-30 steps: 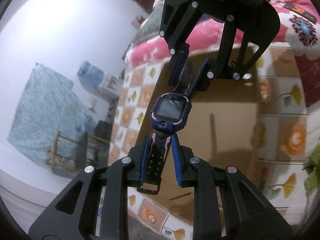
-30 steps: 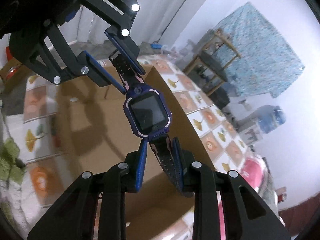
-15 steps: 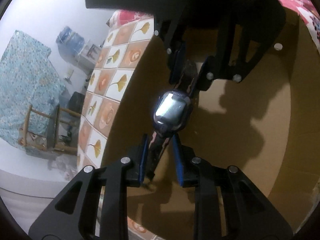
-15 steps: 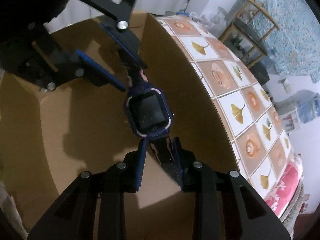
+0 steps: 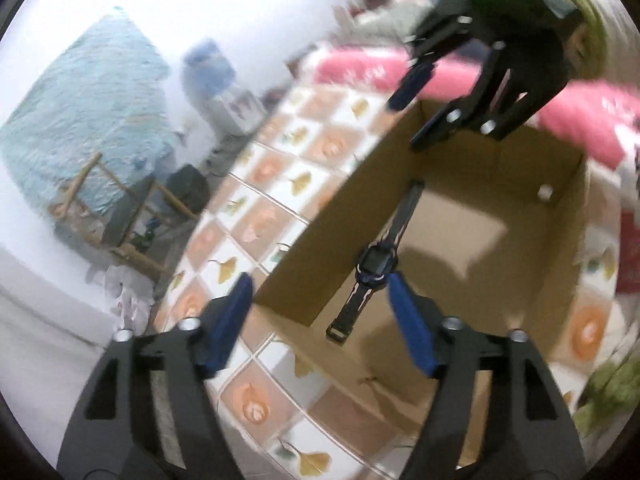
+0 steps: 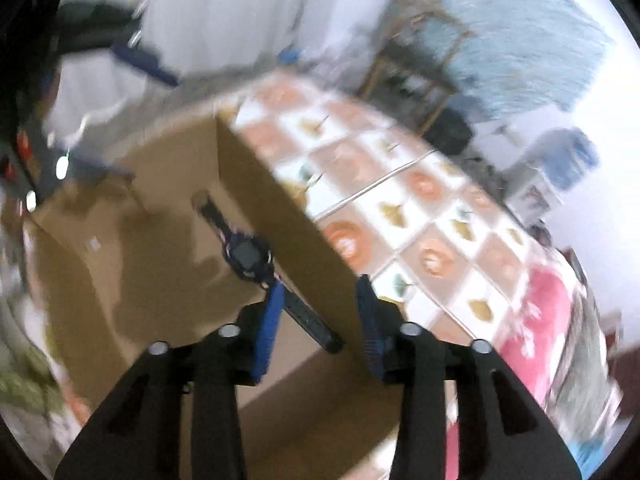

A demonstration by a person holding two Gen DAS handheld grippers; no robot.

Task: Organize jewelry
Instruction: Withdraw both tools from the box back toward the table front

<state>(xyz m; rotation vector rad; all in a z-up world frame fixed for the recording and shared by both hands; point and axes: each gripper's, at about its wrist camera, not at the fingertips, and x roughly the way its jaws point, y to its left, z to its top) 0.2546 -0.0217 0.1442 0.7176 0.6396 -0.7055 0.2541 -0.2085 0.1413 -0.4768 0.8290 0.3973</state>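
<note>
A dark blue smartwatch [image 5: 376,266] with black straps lies flat inside an open cardboard box [image 5: 520,200]. It also shows in the right wrist view [image 6: 250,258], near the box wall [image 6: 288,236]. My left gripper [image 5: 320,312] is open and empty above the box's near edge. My right gripper [image 6: 318,312] is open and empty above the watch's near strap. In the left wrist view the right gripper [image 5: 436,96] hangs over the box's far edge. Both views are blurred by motion.
The box sits on a cloth with orange and leaf squares [image 5: 256,216]. A pink blanket [image 5: 360,68] lies beyond the box. A wooden chair [image 5: 120,224], a teal cloth [image 5: 80,112] and a water bottle [image 5: 208,64] stand off to the side.
Both grippers have let go of the watch straps and opened. The watch now lies in the box, and both grippers have pulled back and up from it.
</note>
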